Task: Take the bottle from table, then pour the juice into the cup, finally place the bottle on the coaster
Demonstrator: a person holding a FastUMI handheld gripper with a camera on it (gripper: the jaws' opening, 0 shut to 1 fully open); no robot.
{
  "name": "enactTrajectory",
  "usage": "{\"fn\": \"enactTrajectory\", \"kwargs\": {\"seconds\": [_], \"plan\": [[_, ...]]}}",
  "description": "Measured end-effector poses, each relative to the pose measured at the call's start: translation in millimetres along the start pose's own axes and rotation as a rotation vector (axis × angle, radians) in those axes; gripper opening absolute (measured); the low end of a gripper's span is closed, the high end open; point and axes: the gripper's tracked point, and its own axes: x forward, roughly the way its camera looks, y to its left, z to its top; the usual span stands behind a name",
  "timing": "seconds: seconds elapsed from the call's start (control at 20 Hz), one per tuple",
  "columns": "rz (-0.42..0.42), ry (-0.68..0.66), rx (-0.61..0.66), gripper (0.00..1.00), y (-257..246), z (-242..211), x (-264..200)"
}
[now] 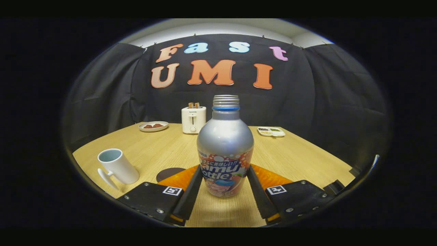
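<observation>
Between the two fingers of the hand-held gripper (223,191) stands the bottle (225,150), upright on the bench (300,157), uncapped, its threaded neck bare above a blue ring. Both fingers flank the lower, labelled part of the bottle and lie right against its sides, though whether they press on it or merely touch it cannot be told from this angle; the jaws are set about as wide as the bottle's body. Left of the bottle and near the left finger, the cup (117,166) sits on the bench with its handle toward the camera and its mouth open upward, leaning in the fisheye. Just ahead of the left finger, between cup and bottle, a dark round coaster (167,173) lies flat on the wood, partly hidden by the finger. Beyond the bottle, toward the back of the bench, a white toaster (193,119) stands with two slices poking from its slots. Left of the toaster lies a plate (153,126) with some dark pieces of food, and right of the bottle's shoulder, far back, a small tray (271,131) with compartments.
</observation>
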Motion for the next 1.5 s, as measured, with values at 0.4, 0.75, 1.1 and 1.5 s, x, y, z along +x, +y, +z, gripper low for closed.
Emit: {"fn": "enactTrajectory", "kwargs": {"seconds": [0.4, 0.75, 1.1, 1.5], "plan": [[-0.018, -0.032, -0.218, 0.75, 22.6, 18.5, -17.2], [-0.016, -0.017, -0.447, 0.75, 47.1, 19.9, -23.5], [-0.039, -0.056, -0.697, 0.75, 64.5, 27.7, -25.8], [-0.062, -0.103, -0.947, 0.74, 88.0, 34.0, -19.9]]}}
